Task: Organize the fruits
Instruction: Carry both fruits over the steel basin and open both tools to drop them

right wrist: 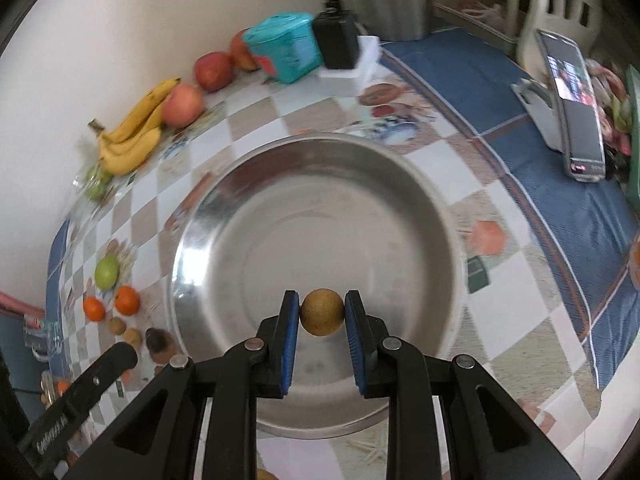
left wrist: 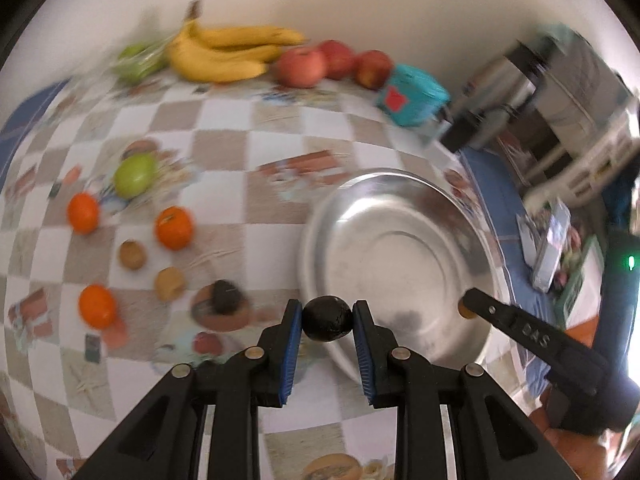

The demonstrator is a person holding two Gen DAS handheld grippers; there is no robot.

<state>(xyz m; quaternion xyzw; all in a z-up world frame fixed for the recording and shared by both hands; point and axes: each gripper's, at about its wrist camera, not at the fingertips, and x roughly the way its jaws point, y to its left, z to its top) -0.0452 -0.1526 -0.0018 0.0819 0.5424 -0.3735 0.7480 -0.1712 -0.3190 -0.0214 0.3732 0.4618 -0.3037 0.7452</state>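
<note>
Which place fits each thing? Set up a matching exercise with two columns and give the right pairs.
Things:
1. dark round fruit
2. tan round fruit
3. bananas
4. metal bowl

Places:
A. by the wall beside the red apples
B. in the left gripper
C. on the checked cloth, nothing resting inside
D. in the right gripper

Pairs: 1-B, 2-D, 3-A, 4-C

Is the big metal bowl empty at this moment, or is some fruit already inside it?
Empty. The right wrist view shows the whole inside of the metal bowl bare; the brown fruit is only held above it.
</note>
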